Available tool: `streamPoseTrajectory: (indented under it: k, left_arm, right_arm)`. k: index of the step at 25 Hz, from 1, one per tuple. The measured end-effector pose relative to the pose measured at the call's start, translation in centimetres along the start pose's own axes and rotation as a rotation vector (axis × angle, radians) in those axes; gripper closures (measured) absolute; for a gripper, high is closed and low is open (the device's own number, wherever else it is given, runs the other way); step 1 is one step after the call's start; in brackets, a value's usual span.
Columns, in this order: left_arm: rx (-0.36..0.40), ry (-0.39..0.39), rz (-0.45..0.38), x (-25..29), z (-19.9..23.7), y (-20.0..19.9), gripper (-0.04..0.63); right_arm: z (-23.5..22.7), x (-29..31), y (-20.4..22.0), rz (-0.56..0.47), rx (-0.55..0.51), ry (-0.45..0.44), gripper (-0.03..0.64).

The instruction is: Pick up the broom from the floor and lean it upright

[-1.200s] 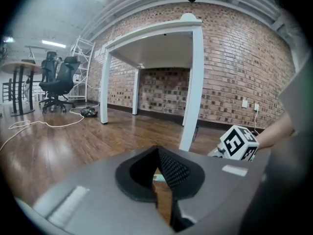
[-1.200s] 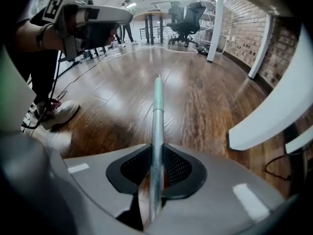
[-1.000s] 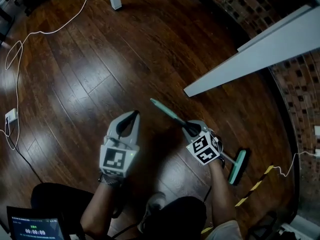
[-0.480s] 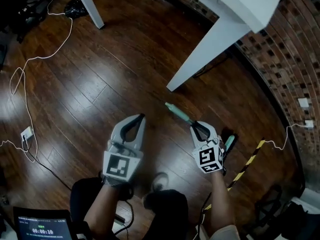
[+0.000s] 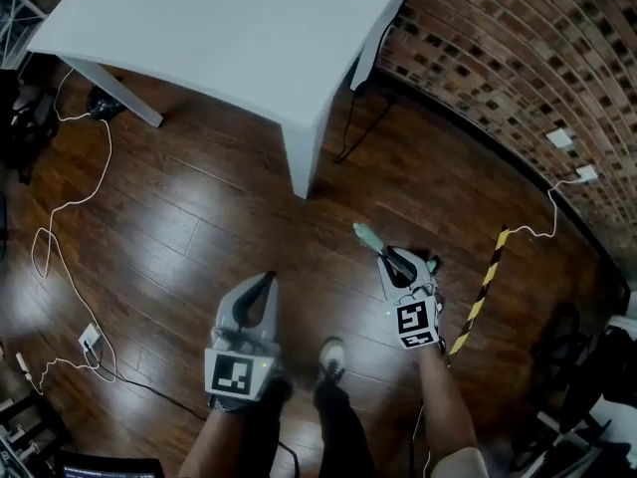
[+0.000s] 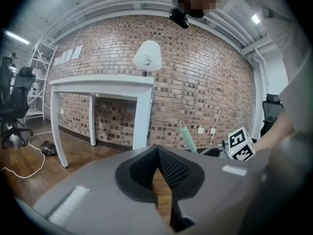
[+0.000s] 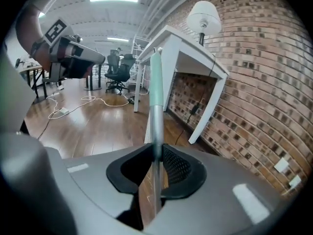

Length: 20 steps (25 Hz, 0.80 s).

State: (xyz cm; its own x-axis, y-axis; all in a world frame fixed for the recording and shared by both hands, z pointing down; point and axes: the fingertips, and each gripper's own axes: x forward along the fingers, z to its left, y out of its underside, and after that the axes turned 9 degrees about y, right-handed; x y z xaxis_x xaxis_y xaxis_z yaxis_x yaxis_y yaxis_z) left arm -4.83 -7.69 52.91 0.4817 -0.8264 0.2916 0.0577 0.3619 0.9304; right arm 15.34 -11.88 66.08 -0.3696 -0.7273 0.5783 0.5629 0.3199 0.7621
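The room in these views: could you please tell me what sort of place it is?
Probably an office or lab workspace: a white desk by a brick wall, office chairs, and cables trailing over the wooden floor.

Broom (image 7: 155, 82): silver shaft, mint-green grip end. L tongs (image 5: 267, 279) & R tongs (image 5: 390, 257): grey shells, blk pads; marker cubes (image 5: 416, 324) b&w squares. Floor (image 5: 179, 237): dk brown wood planks. Wall (image 5: 498, 58): red-brown brick, pale mortar. Tabletop (image 5: 219, 38): white. Floor tape (image 5: 480, 292): yellow/blk stripes.
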Motion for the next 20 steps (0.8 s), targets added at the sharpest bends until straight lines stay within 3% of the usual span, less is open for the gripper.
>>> streamPoseTrajectory:
  k: [5, 9, 15, 20]
  left_arm:
    - [0.032, 0.057, 0.02, 1.4, -0.7, -5.1, 0.595]
    - [0.06, 0.056, 0.0, 3.2, -0.9, -8.7, 0.595]
    - [0.061, -0.018, 0.007, 5.6, -0.8, -11.1, 0.595]
    - [0.023, -0.091, 0.027, 7.2, -0.9, -10.7, 0.595]
  right_arm:
    - [-3.5, -0.9, -1.3, 0.032, 0.08, 0.064, 0.532]
    - [-6.2, -0.9, -3.8, -0.01, 0.174, 0.08, 0.532]
    - [-9.4, 2.2, -7.8, -0.057, 0.239, 0.04, 0.531]
    - [-10.2, 6.0, -10.8, -0.083, 0.195, -0.038, 0.531]
